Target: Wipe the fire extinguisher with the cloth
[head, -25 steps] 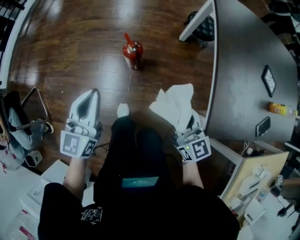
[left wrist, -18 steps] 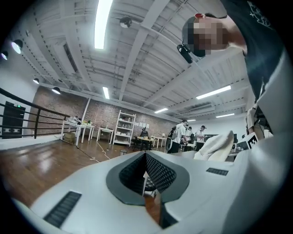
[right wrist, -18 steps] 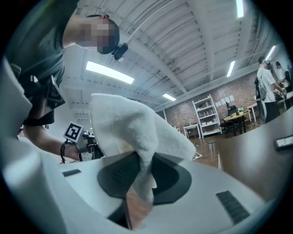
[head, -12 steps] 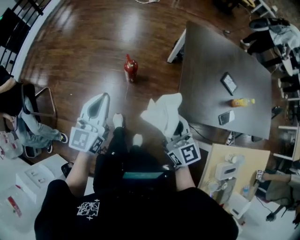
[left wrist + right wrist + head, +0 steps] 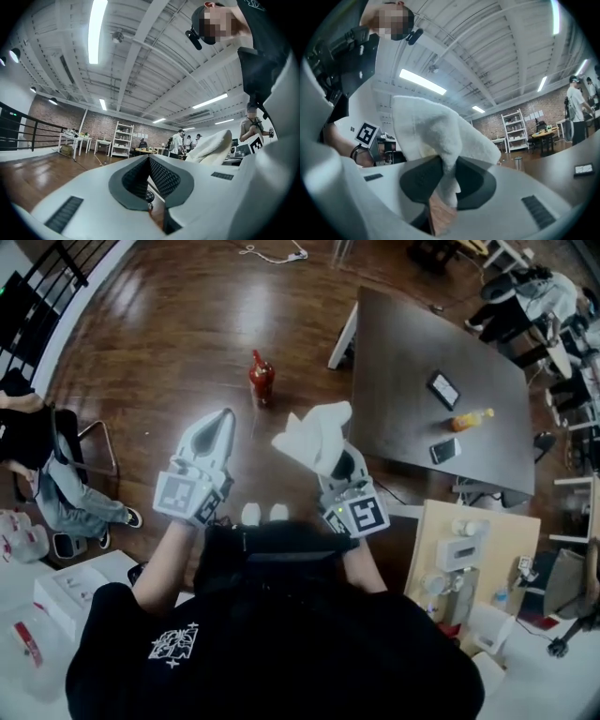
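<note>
As our right gripper (image 5: pixel 446 161) clamps the crumpled white cloth (image 5: pixel 314 437) and left gripper (image 5: pixel 223 418) seems closed, empty, we should near the red fire extinguisher (image 5: pixel 261 376) first.

R tool (image 5: pixel 443 174) | jaws clamped on white cloth (image 5: pixel 436 126) | cloth bunched up above

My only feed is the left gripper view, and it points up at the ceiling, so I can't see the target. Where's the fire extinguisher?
Observer: In the head view, the fire extinguisher is on the wooden floor ahead of you, with nothing touching it.
Operator: Is the cloth gripped or just draped?
Observer: Gripped. The right tongs are shut on the cloth, and most of it is bunched beyond their tips.
Operator: Any obstacle near the extinguisher?
Observer: A dark table stands to its right, apart from it.
</note>
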A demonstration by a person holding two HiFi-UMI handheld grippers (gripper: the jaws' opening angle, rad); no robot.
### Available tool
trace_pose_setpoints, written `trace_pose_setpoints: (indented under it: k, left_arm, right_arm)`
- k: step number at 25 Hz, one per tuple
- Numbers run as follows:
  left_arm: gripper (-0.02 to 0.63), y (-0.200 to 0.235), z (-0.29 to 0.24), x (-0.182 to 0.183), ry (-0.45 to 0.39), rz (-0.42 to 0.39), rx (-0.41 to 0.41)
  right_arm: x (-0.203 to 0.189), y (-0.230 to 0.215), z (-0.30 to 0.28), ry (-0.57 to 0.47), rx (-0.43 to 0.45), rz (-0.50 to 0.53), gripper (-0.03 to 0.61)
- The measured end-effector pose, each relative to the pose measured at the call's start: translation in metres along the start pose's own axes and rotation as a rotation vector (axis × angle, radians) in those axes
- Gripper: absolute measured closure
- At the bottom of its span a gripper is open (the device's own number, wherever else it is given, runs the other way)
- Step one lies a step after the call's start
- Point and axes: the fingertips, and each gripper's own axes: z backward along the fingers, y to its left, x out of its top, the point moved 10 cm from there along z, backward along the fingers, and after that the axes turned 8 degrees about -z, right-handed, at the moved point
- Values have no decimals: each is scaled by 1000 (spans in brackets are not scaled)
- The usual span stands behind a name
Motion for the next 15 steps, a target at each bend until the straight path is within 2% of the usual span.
trace_pose_setpoints:
  k: [6,15]
  left_arm:
    - [611,-8,4,4,-25,12,-25]
    - [611,-10,-6,5,-24,2,-29]
  right_arm:
    - [3,11,-3,-28,-4,10,482]
    - [6,3,-3,-33,-33,13,483]
